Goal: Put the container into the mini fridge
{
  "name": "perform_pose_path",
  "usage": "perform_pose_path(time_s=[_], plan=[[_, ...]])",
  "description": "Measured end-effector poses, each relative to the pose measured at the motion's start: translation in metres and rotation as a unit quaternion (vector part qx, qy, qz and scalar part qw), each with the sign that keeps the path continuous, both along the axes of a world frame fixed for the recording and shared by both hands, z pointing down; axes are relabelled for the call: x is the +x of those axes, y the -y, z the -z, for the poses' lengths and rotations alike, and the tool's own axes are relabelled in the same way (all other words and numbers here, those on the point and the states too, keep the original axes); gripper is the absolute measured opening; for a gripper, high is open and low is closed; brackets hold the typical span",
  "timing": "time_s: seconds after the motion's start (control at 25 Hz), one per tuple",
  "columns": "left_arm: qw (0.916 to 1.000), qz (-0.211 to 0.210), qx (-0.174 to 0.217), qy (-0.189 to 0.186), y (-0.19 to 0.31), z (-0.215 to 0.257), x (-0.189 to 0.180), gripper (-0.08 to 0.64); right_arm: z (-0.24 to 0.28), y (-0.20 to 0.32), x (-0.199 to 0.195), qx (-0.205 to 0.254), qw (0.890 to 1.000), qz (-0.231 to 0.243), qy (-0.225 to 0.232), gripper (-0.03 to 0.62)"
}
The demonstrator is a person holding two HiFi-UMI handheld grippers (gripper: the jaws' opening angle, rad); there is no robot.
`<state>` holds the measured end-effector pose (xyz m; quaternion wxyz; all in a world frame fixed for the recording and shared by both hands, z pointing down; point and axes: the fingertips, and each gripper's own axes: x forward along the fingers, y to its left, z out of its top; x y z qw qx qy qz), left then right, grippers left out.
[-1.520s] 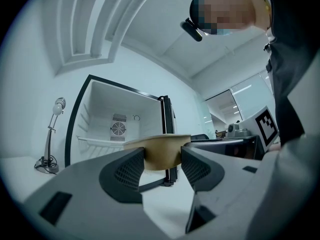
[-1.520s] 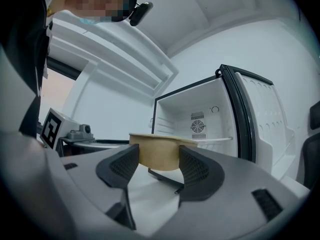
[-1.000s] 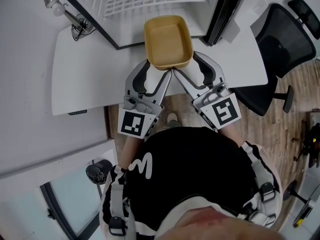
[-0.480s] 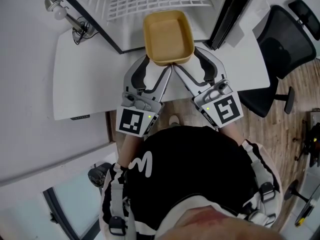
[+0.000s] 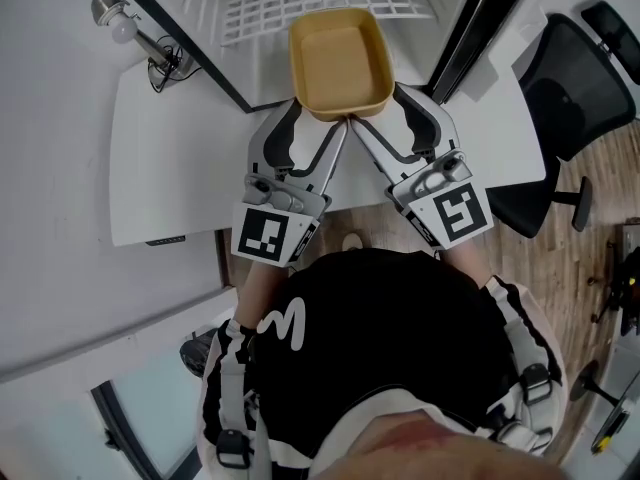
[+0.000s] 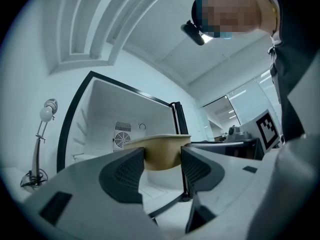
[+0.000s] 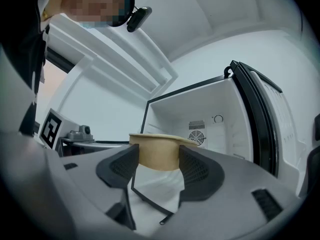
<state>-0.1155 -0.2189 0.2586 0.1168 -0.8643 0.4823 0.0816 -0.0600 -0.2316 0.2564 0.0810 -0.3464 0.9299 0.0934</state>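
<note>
The left hand-held gripper and right hand-held gripper both grasp the near end of the empty tan rounded-rectangular container, holding it aloft at the mouth of the open white mini fridge. Carrying looks nearly done; setting it inside and letting go remain.

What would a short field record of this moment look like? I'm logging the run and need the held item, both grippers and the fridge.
held item: tan rectangular open-top container, empty
left gripper: shut on the container's near end
right gripper: shut on the same end
mini fridge: white, door open, wire shelf inside
placement: container held at the fridge opening
</note>
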Motion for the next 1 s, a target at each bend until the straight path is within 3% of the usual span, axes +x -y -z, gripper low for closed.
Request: perform_pose_path(time_s=[0.4,1.0], plan=[[0.9996,-0.011,-0.010,-0.023,0.017,0.003,-0.013,0.230,0.000,0.016,-0.011,0.005,1.000,-0.005,-0.004,0.259],[0.9992,-0.016,-0.010,-0.035,0.026,0.005,-0.019,0.230,-0.001,0.025,-0.015,-0.003,1.000,-0.009,0.024,0.259]])
